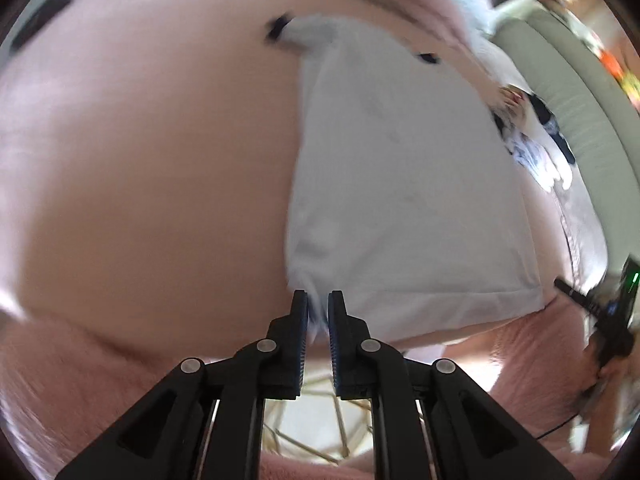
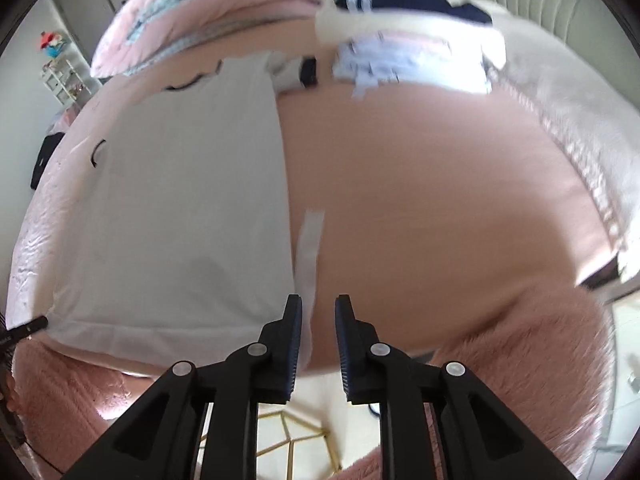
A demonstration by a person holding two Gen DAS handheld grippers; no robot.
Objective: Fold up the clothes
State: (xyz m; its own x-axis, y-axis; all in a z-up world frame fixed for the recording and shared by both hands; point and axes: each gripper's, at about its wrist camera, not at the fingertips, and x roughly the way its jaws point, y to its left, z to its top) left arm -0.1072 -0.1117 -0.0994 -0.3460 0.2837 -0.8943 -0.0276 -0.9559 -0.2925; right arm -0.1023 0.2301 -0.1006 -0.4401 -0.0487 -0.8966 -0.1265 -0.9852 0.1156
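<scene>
While no brand, label or readable writing shows anywhere in either blurred view, one white garment lies spread flat on the pink bed, its black-trimmed neckline and sleeve edge toward the far side. The left gripper has its jaws nearly together, with a bunched bit of the garment's near corner between the pads; whether they press on the cloth cannot be told. The right gripper has its jaws a little apart, and the garment's right edge lies just at its left finger, not clamped. A narrow white strip of cloth sticks out along that edge. One heap of other clothes, navy, white and pale blue, sits at the far end of the bed, beside a pink and light-blue quilt. One padded grey-green headboard stands behind. Below both grippers shows a pale floor with gold lines.
</scene>
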